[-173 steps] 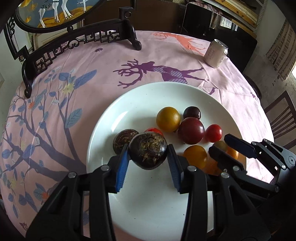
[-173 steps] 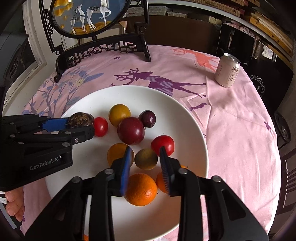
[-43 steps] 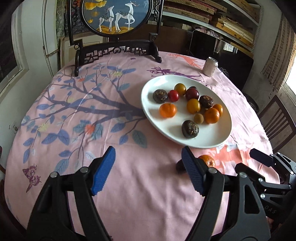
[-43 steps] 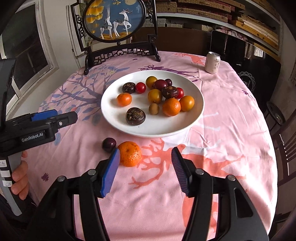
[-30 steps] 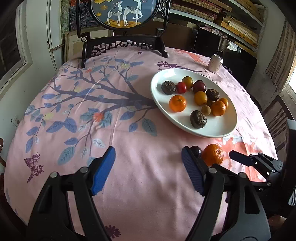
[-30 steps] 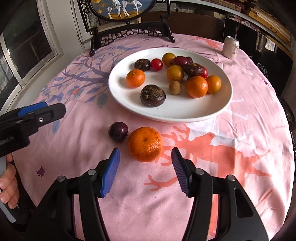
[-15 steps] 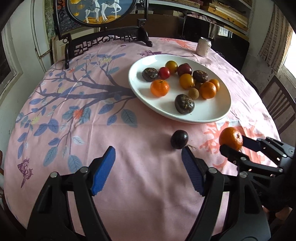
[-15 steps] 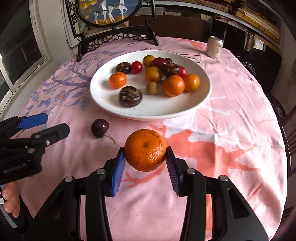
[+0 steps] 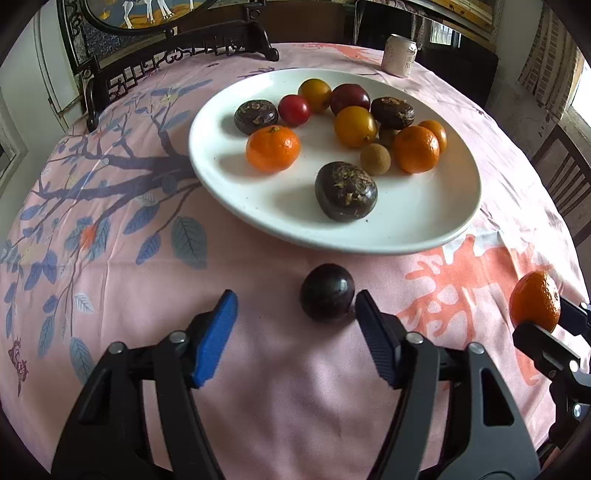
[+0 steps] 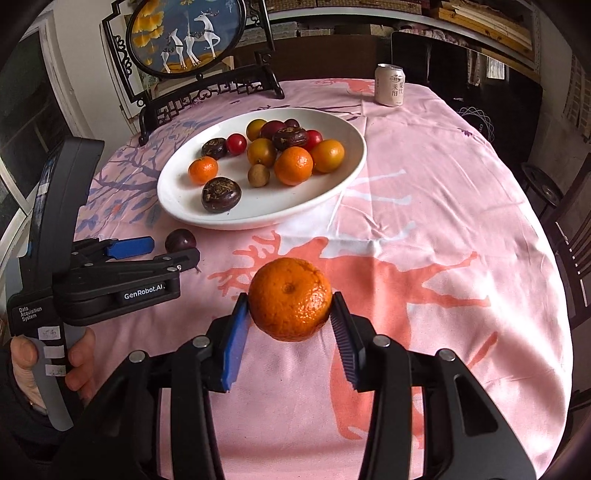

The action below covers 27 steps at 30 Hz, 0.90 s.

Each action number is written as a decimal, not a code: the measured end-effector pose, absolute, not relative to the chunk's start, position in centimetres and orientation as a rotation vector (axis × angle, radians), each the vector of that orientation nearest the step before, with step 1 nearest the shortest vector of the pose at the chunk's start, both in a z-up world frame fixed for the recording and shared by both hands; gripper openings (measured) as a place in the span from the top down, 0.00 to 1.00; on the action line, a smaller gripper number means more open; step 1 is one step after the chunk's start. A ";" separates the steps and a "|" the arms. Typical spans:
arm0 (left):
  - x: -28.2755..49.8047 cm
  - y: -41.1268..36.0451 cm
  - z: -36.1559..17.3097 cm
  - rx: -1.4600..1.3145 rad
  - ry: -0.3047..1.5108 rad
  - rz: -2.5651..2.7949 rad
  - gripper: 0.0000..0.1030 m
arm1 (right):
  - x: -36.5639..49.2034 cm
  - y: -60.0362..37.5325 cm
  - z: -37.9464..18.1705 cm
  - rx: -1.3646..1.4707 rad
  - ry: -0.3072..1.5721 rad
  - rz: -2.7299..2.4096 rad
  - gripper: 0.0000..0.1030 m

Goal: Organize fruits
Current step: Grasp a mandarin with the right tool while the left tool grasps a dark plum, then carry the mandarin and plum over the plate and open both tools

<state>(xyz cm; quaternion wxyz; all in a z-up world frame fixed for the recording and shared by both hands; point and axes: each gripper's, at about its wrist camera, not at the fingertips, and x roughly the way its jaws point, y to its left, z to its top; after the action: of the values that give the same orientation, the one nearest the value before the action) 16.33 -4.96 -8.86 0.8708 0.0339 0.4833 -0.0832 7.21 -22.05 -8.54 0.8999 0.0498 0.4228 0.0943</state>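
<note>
My left hand [image 10: 55, 365] grips the handle of the left gripper [image 9: 295, 317] at the left edge of the right wrist view. Its fingers [image 9: 214, 332] are closing but not on anything yet. A dark plum [image 9: 327, 291] sits on the tabletop [image 9: 295, 387] between them, far over by the right-side finger; whether it touches that pad I can't tell. The other finger is clearly apart from it.

Just beyond the plum is the white plate [image 9: 424, 221] on the pink printed cloth. On it, roughly left to right: a dark rough-skinned fruit [image 9: 256, 116], a small mandarin [image 9: 273, 148], a red cherry tomato [image 9: 293, 109], a yellow tomato [image 9: 314, 94], another dark rough fruit [image 9: 346, 191] nearest me, a dark red plum [image 9: 350, 99], an orange-yellow tomato [image 9: 355, 126], a small tan longan [image 9: 375, 159], a third dark rough fruit [image 9: 392, 112], and two more mandarins [image 9: 416, 149] at the right.

Right of the plate, my right gripper [image 10: 290, 317] has its fingers clamped on a mandarin [image 10: 290, 298], one pad on each side, held off the cloth. Far back right, a drink can [image 10: 389, 85] stands upright. A framed deer screen [image 10: 184, 33] stands at the back left.
</note>
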 end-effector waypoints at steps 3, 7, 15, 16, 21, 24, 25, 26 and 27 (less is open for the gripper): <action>16.5 -4.7 -8.6 0.040 0.995 -0.194 0.68 | 7.2 -22.1 -8.7 0.106 0.880 0.200 0.57; 16.0 -4.2 -8.0 0.005 0.978 -0.217 0.72 | 7.1 -21.7 -8.5 0.103 0.880 0.211 0.57; 12.8 -3.5 -4.5 -0.026 0.900 -0.265 0.72 | 7.1 -20.9 -7.6 0.087 0.864 0.215 0.57; 12.5 -3.4 -4.1 -0.028 0.899 -0.269 0.72 | 7.1 -20.8 -7.6 0.086 0.864 0.215 0.57; 11.3 -2.7 -2.6 -0.036 0.877 -0.294 0.72 | 7.2 -20.4 -7.5 0.083 0.871 0.219 0.57; 11.9 -2.4 -1.9 -0.017 0.872 -0.284 0.72 | 7.7 -20.1 -7.5 0.076 0.881 0.231 0.57; 12.4 -2.3 -1.6 -0.005 0.873 -0.280 0.72 | 8.0 -20.0 -7.3 0.070 0.882 0.237 0.57; 13.1 -2.2 -1.2 0.000 0.872 -0.274 0.72 | 8.3 -19.8 -7.0 0.063 0.880 0.241 0.57; 13.9 -2.0 -0.8 0.006 0.871 -0.266 0.72 | 8.6 -19.7 -6.7 0.055 0.875 0.245 0.57</action>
<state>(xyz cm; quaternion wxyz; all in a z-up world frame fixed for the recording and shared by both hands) 13.94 -2.04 -0.85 0.8982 0.0031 0.4204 -0.1284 8.63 -19.71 -6.71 0.8982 0.0267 0.4226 0.1182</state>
